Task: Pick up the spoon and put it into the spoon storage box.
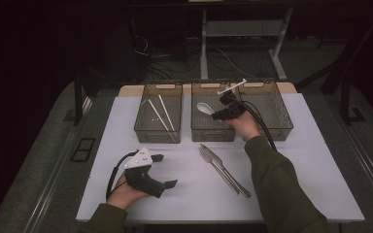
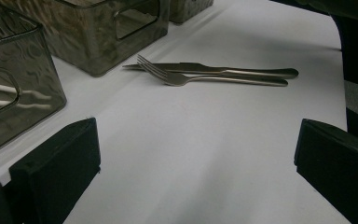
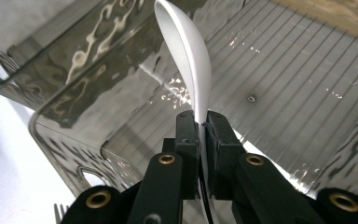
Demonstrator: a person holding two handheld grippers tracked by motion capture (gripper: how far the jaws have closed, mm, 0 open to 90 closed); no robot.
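The white spoon's handle was hidden between the pads of the right gripper, the fork at seven o'clock was cut off by the bottom edge, and the white sticks blurred behind the bin wall.

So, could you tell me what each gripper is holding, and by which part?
The right gripper holds a white spoon by its handle, over the middle bin. The left gripper holds nothing.

Right claw grips white spoon over middle bin; left claw rests on table.
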